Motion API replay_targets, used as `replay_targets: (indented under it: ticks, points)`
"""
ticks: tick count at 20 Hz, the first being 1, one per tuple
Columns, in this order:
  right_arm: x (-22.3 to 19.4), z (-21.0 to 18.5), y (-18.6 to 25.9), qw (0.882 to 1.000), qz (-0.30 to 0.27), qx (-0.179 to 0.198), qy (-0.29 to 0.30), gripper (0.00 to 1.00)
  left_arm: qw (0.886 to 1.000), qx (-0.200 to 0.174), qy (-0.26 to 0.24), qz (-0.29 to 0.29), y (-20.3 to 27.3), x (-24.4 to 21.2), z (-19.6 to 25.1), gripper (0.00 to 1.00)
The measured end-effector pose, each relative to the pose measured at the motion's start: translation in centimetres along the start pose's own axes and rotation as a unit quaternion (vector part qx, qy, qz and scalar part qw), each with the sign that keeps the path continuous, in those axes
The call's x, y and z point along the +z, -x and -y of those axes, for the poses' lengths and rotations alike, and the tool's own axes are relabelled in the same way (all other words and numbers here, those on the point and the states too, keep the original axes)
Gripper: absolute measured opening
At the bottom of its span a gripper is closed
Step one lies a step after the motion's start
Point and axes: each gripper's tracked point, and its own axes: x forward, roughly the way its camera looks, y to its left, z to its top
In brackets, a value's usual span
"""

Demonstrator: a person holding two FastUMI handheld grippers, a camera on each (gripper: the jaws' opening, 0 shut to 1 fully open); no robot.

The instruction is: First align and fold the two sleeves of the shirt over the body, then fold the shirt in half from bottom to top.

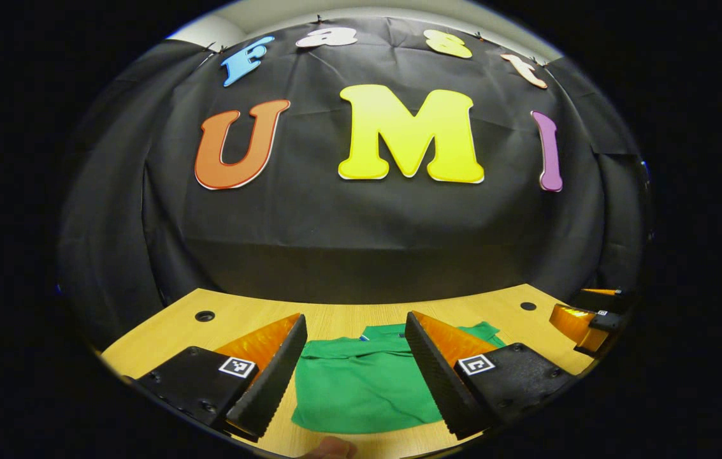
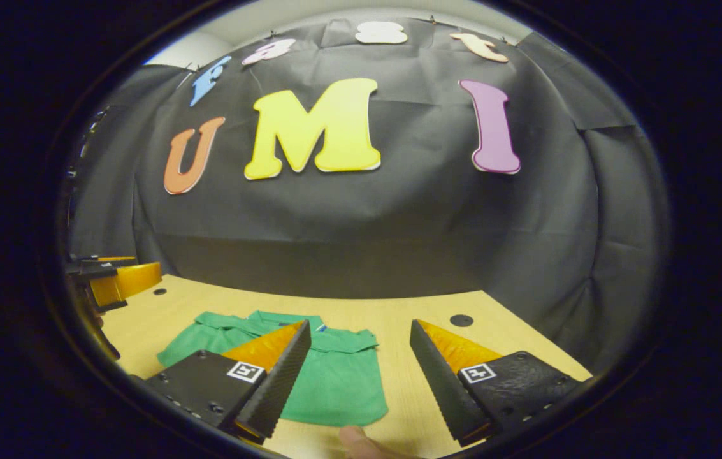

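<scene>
We saw the green polo shirt (image 1: 361, 382) lying flat on the light wooden table (image 1: 163, 335), its collar toward the black cloth wall (image 1: 361, 229) at the far side and its hem toward us. The fabric looked smooth, with a few soft creases across the body. The short sleeves were still spread out to the sides at the shoulders, not yet folded over the body.

In the left gripper view, our left gripper (image 1: 355, 326) hung above the shirt with its fingers spread wide, nothing between them, and the shirt's body showed in the gap. At the right edge of that view we could see the other gripper (image 1: 584, 322) over the table's right part, well apart from the shirt. A fingertip (image 1: 330, 448) showed at the bottom edge.

In the right gripper view, our right gripper (image 2: 359, 333) was likewise spread wide and held nothing; the shirt (image 2: 335, 382) lay to the left, partly behind the left finger, with bare table (image 2: 399, 357) in the gap. Here both sleeves and the collar were plainer. The left gripper (image 2: 122, 280) appeared at the far left edge, and a round hole (image 2: 461, 320) in the tabletop sat near the back.
</scene>
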Motion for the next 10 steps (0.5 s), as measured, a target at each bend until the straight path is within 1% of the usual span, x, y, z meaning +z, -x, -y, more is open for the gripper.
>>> replay_targets:
  ticks: [2,4,6,7,10]
  points:
    - [2.3,0.2,3.8,0.999,0.03,-0.005,0.017,0.96,1.0,0.014,-0.02,0.015,3.7,1.1,-1.1,0.99]
    - [3.9,-0.3,7.7,0.999,0.046,0.004,0.01,0.96,0.999,0.023,-0.025,0.024,7.4,1.7,-1.4,0.99]
    - [4.5,0.1,11.1,0.999,0.052,0.002,0.009,0.96,0.999,0.023,-0.02,0.031,11.0,2.1,-1.1,0.99]
    - [4.5,0.3,12.6,0.999,0.051,-0.001,0.013,0.94,0.999,0.02,-0.019,0.028,12.8,2.0,-0.7,0.99]
    - [4.6,0.8,17.3,0.998,0.052,-0.005,0.018,0.96,0.999,0.015,-0.018,0.024,17.8,2.0,0.4,0.99]
